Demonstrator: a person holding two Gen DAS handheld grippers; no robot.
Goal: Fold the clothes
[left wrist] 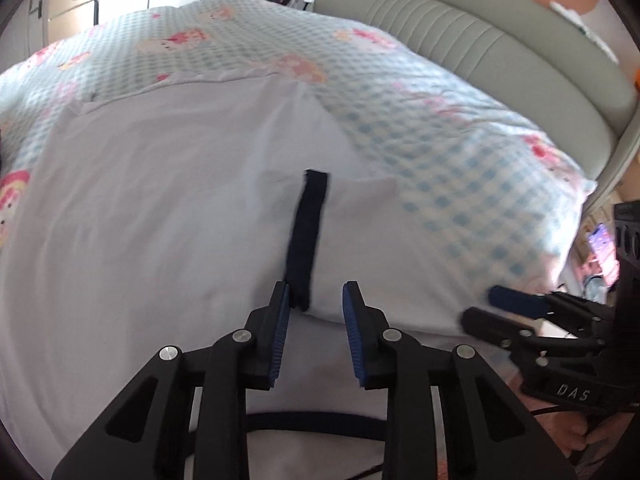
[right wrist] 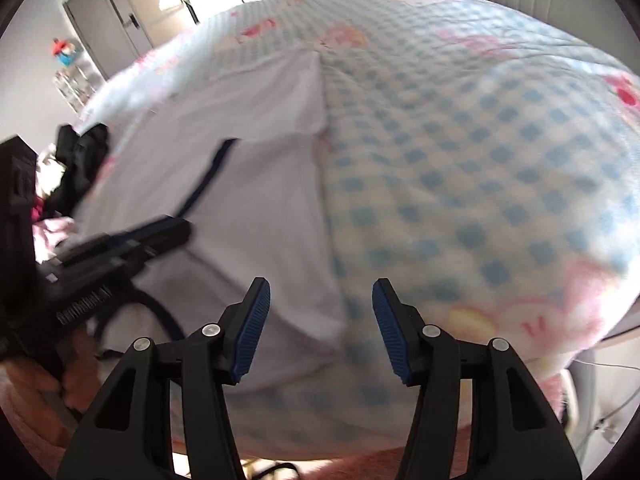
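A white garment (left wrist: 160,208) of smooth, matt cloth is seen, trimmed with a dark navy band (left wrist: 306,236) of denser fabric. A soft, quilted-looking cloth, printed with blue checks and pink figures, is shown on the bedcover (left wrist: 440,128). The left gripper (left wrist: 314,312) is made of matt black plastic, with ribbed blue pads (left wrist: 352,320) and shiny metal pins. A padded, ribbed grey headboard (left wrist: 480,48) looks smooth, like leatherette.
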